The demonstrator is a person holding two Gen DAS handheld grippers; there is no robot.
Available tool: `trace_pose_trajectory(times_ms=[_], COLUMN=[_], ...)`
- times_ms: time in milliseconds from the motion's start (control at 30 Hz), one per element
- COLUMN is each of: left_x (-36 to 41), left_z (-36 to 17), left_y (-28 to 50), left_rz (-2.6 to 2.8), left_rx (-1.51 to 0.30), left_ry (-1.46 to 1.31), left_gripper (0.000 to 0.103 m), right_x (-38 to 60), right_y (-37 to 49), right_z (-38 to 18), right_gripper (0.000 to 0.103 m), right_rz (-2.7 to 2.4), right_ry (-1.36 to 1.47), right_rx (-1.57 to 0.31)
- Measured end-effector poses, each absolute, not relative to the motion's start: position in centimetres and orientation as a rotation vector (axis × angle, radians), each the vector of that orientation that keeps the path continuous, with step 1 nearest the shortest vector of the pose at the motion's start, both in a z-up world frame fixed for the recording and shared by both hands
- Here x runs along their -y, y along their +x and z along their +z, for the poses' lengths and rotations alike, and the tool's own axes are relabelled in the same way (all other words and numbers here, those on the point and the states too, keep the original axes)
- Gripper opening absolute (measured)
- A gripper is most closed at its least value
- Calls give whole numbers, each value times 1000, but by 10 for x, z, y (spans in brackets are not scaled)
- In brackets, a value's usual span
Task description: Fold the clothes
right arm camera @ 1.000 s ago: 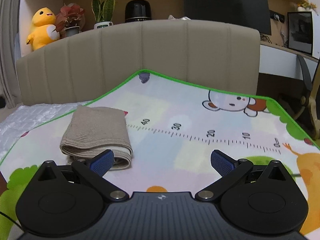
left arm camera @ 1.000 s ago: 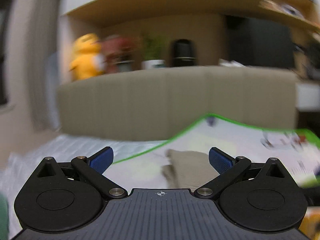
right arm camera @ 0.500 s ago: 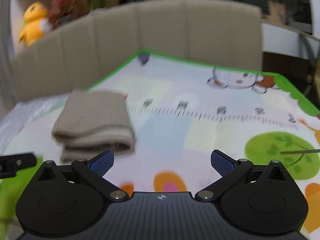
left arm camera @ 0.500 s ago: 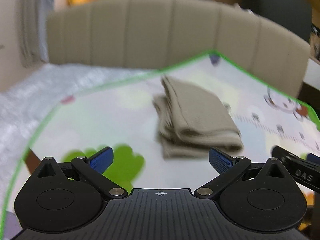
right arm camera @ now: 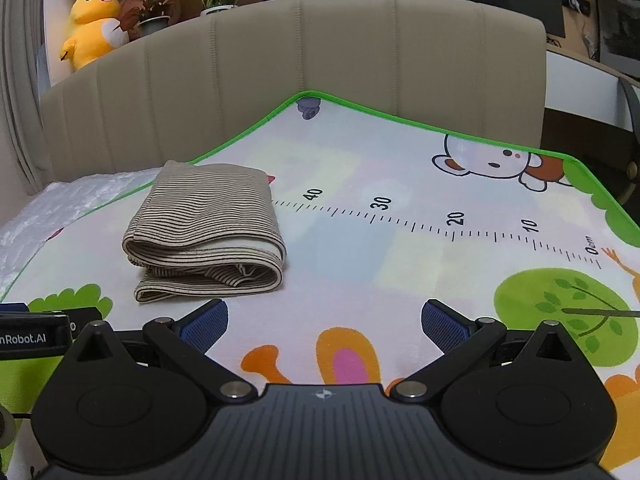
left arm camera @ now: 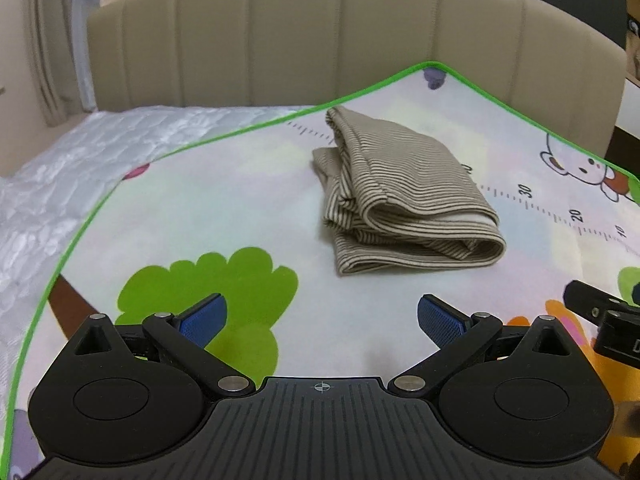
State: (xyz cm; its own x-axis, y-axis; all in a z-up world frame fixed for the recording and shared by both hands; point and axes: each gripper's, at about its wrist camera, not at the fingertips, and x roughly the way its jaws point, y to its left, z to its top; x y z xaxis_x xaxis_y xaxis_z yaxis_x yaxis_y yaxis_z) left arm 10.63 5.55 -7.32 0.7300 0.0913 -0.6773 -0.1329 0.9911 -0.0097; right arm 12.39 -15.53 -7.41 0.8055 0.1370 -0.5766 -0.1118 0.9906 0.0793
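The garment (left arm camera: 404,196), a striped beige knit, lies on the play mat (left arm camera: 240,208) as a compact bundle of several stacked layers, with rounded fold edges facing the grippers. It sits toward the mat's far corner, close to the green border and in front of the headboard (left arm camera: 340,40). In the right wrist view the same bundle (right arm camera: 208,232) covers the upper end of the mat's printed ruler (right arm camera: 440,228).

The left gripper (left arm camera: 320,320) is spread wide with nothing between its blue pads; it hangs on the near side of the garment, clear of it. The right gripper (right arm camera: 324,320) is likewise spread wide and empty, standing off to the garment's right and nearer the viewer.

Assessment: the garment already lies folded, as the task requires. The lower layers are slightly uneven at the near edge. No other clothing shows on the mat, so nothing further to fold is evident.
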Motion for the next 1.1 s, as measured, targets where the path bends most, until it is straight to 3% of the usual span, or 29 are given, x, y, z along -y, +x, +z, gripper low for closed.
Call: trace_pose_trajectory(times_ms=[1100], left_x=[-52], left_z=[-69], left_y=[103], left_rz=[113], left_rx=[-693], left_ry=[-29], left_gripper=[103], right_x=[152], right_y=[115], right_z=[-72], right_gripper=[103], right_rz=[143], right_ry=[-3], right_rx=[-600])
